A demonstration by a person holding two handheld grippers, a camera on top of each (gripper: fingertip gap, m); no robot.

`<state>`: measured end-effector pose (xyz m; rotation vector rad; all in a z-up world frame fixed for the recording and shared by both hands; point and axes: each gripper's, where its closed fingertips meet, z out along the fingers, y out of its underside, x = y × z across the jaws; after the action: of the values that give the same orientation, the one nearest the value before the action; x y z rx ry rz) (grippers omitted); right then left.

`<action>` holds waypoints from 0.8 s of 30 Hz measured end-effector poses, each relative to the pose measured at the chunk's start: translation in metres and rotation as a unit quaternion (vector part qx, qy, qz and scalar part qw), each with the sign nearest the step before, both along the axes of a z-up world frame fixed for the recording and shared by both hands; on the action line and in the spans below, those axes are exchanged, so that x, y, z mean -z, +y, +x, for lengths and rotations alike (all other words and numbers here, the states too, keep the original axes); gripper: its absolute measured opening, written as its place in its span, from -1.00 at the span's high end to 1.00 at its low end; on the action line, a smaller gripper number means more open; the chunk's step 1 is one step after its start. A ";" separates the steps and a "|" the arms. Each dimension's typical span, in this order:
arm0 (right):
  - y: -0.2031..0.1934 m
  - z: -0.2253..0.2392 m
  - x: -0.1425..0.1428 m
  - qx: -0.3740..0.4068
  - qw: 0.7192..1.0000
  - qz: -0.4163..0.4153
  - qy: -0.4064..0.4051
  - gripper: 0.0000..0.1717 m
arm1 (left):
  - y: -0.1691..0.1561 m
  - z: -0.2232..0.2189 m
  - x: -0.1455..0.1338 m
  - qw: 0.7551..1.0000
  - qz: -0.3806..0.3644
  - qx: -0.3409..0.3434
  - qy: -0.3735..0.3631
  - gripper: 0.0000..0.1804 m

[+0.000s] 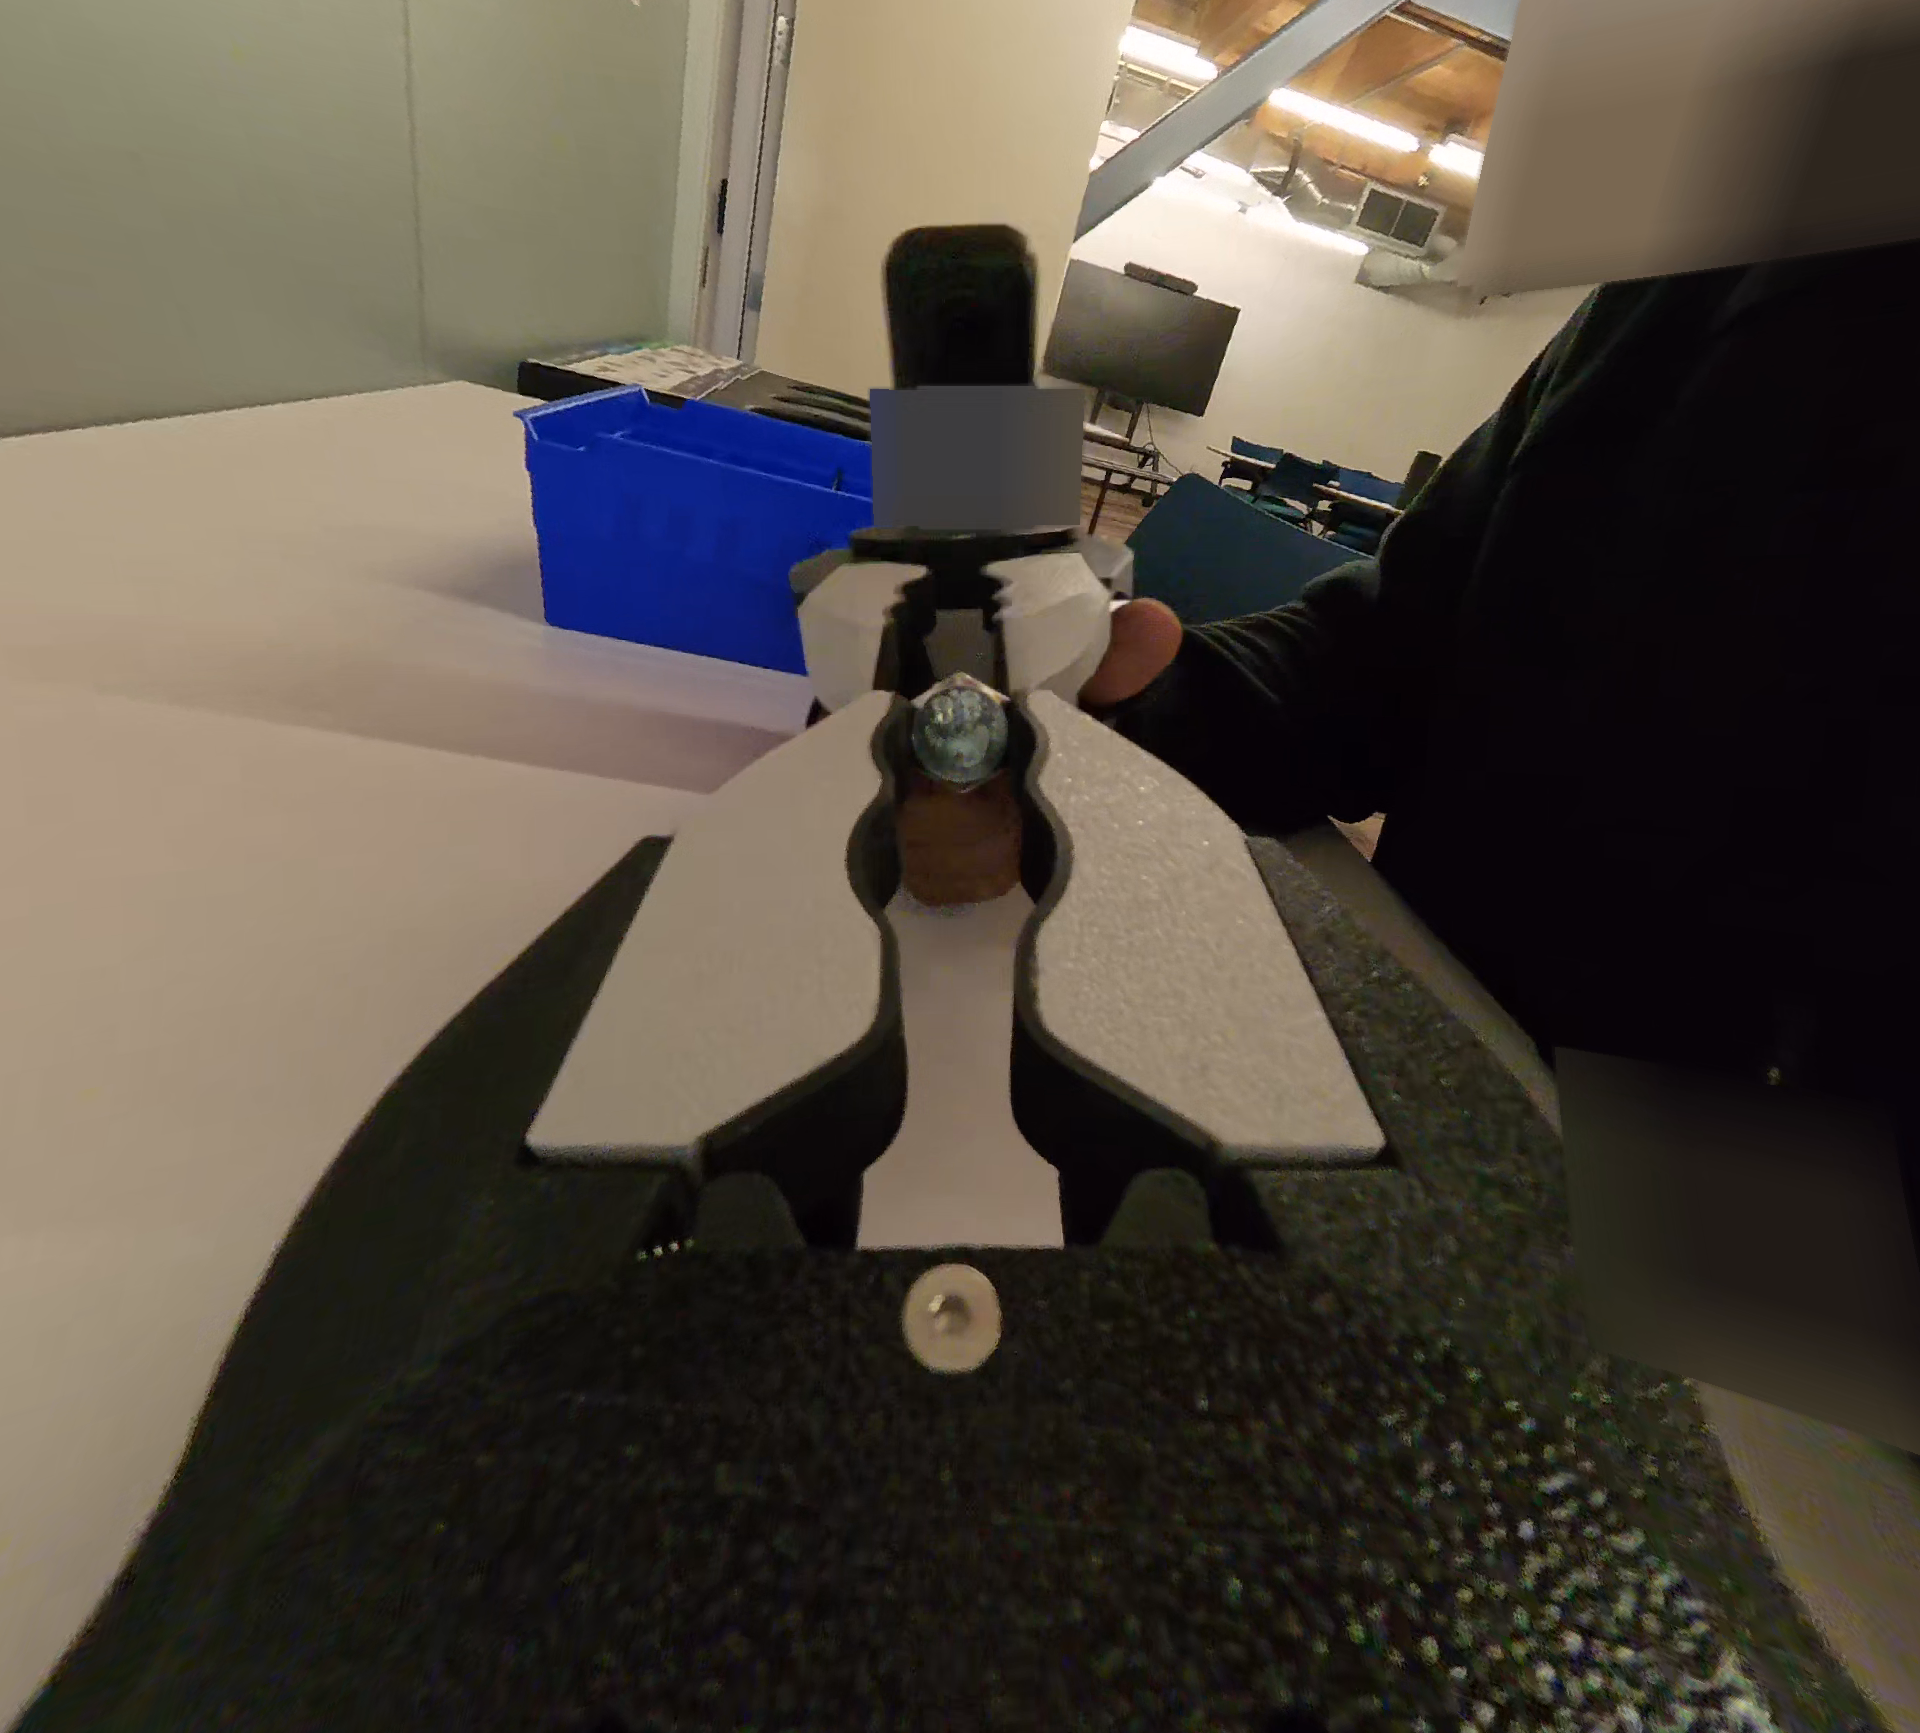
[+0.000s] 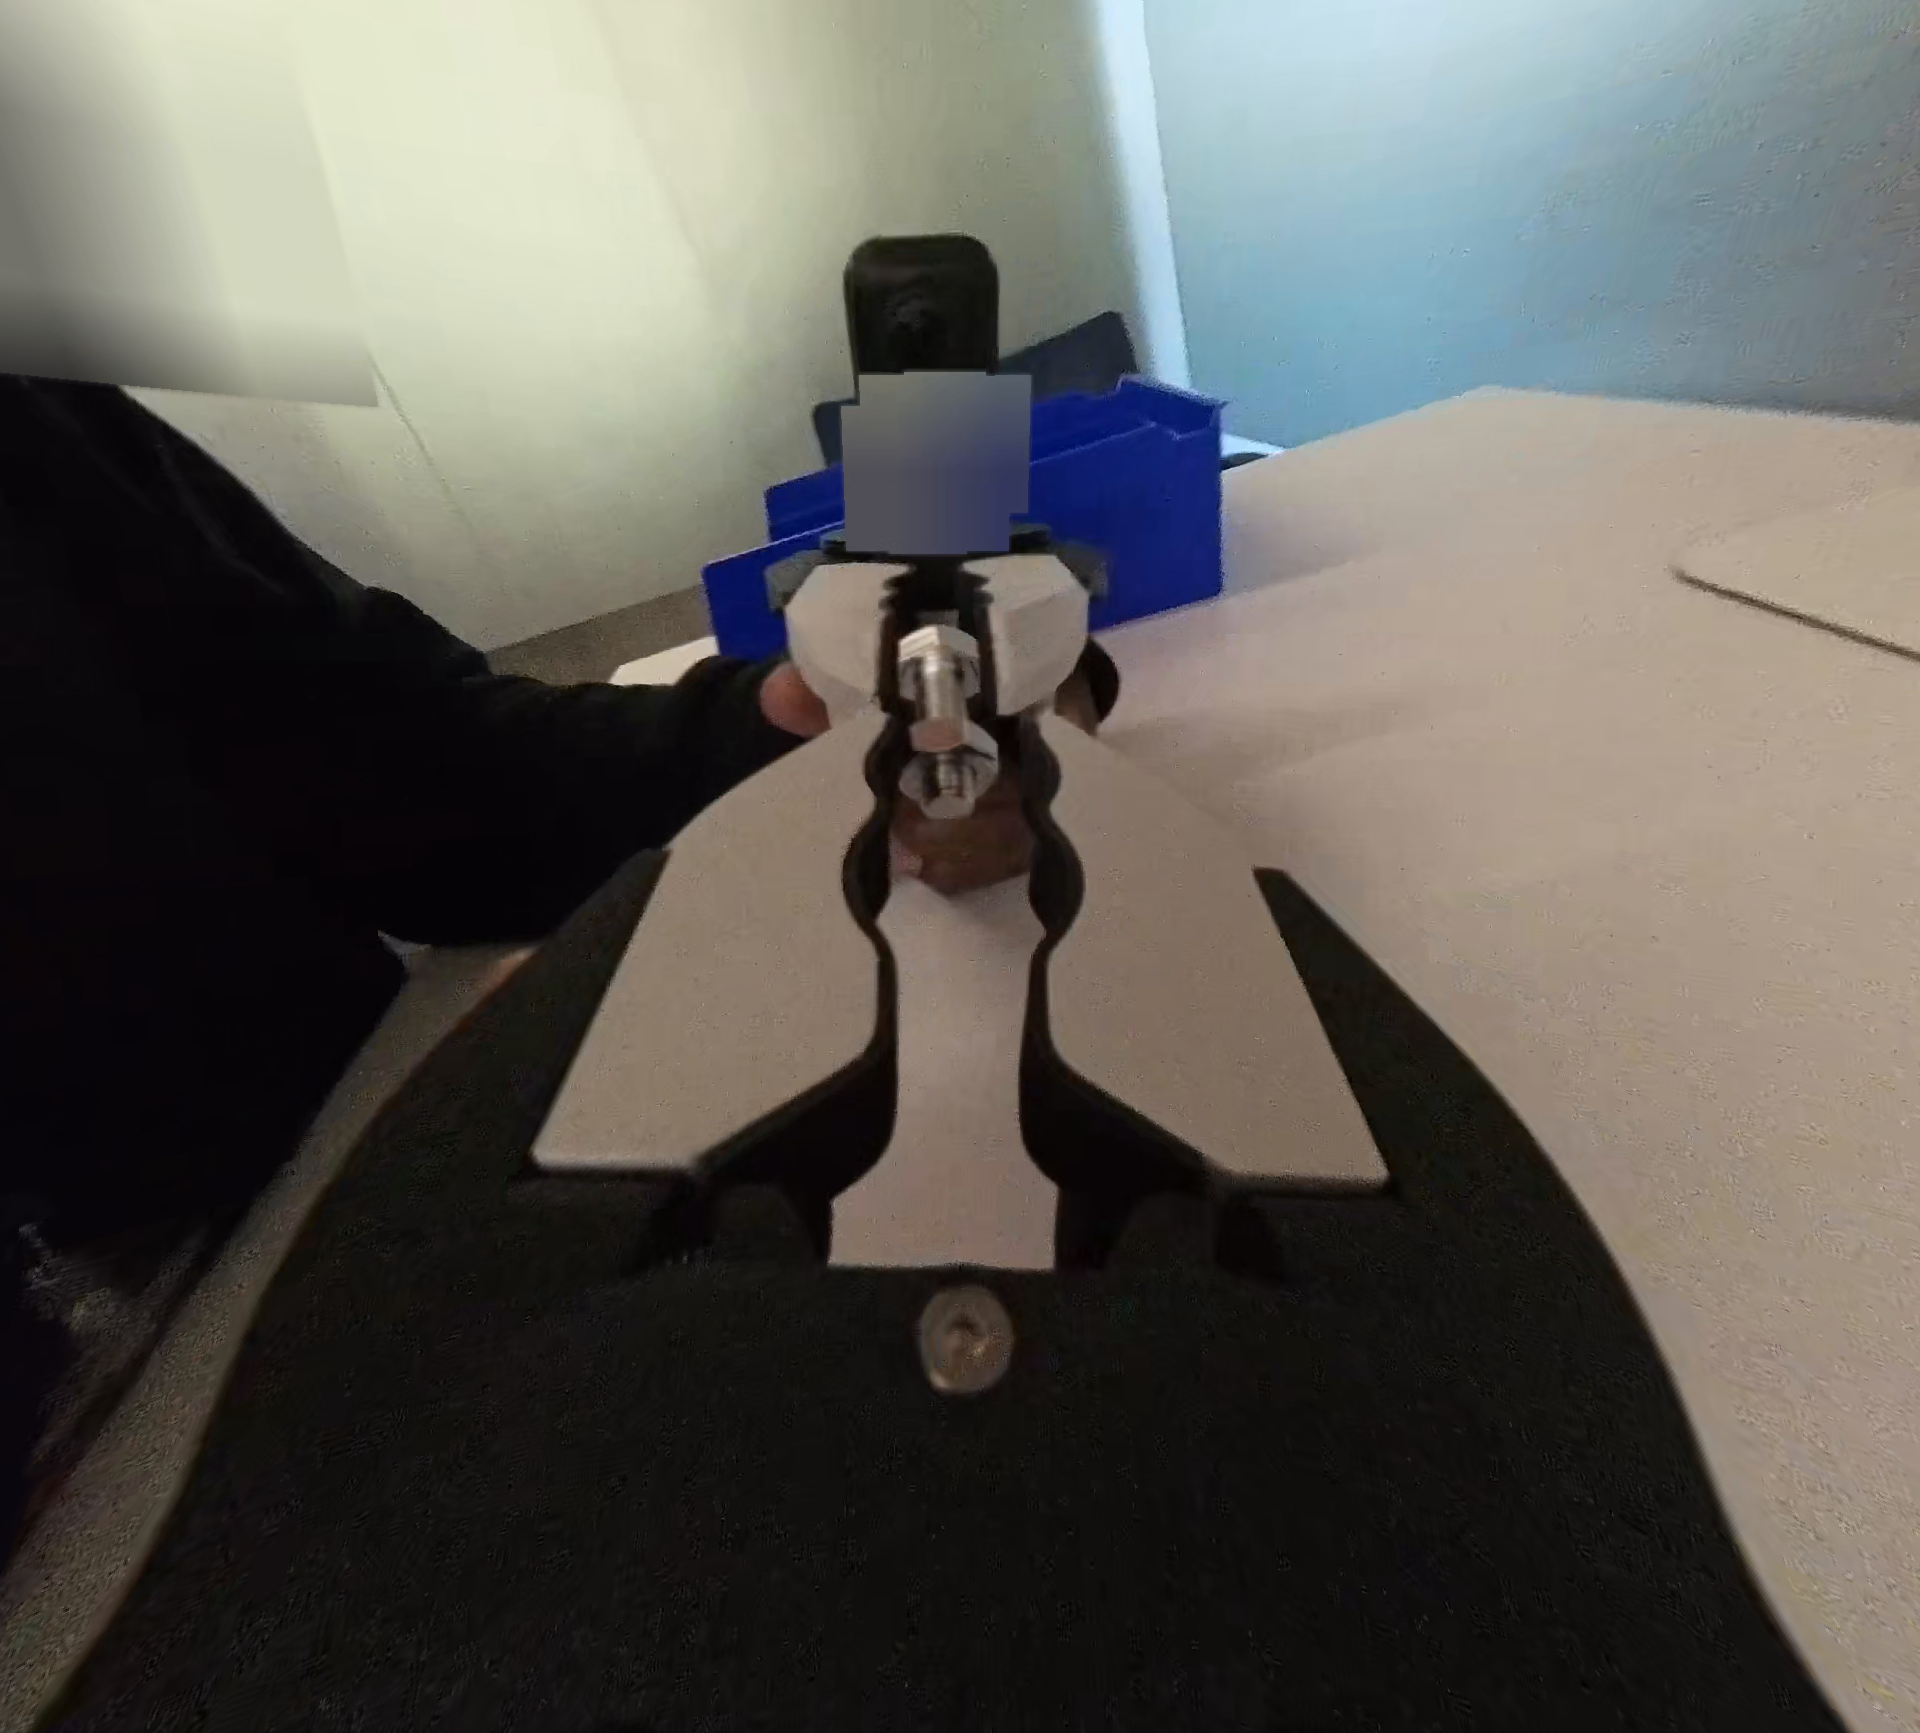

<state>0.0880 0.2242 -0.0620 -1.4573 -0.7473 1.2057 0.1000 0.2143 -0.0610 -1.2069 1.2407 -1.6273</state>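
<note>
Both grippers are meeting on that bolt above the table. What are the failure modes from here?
1. The left gripper clamps only the bolt head; any twist may let it spin or slip.
2. The nut sits between the right gripper's fingers; if they don't press firmly, it could slip instead of turning.
3. Both are held above the table, the brown piece beneath; a dropped part may bounce or roll away.

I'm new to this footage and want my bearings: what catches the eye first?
A silver hex bolt is clamped by its head in the left tool. The right tool, facing it, closes around the nut on the bolt's thread. A blue bin stands behind on the white table.
</note>
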 end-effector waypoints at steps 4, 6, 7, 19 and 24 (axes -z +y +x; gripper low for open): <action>0.000 -0.001 0.006 0.032 0.993 0.090 -0.067 0.80 | 0.001 0.001 0.001 1.000 -0.002 -0.002 0.005 0.81; 0.003 0.001 0.008 0.093 0.952 0.241 -0.162 0.80 | 0.003 0.003 0.005 1.000 -0.021 -0.003 0.022 0.81; 0.003 0.002 0.010 0.128 0.906 0.337 -0.222 0.80 | 0.003 0.004 0.007 0.999 -0.034 0.000 0.032 0.80; 0.007 0.009 -0.002 0.093 0.980 0.155 -0.088 0.63 | 0.008 0.004 0.003 0.999 0.000 -0.030 0.014 0.81; 0.004 0.004 0.005 0.026 0.998 0.042 -0.030 0.79 | 0.004 0.006 0.005 0.999 0.026 -0.032 0.016 0.81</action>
<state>0.0917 0.2287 -0.0671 -1.4396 -0.7874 1.0827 0.1056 0.2185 -0.0655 -1.2313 1.2442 -1.5261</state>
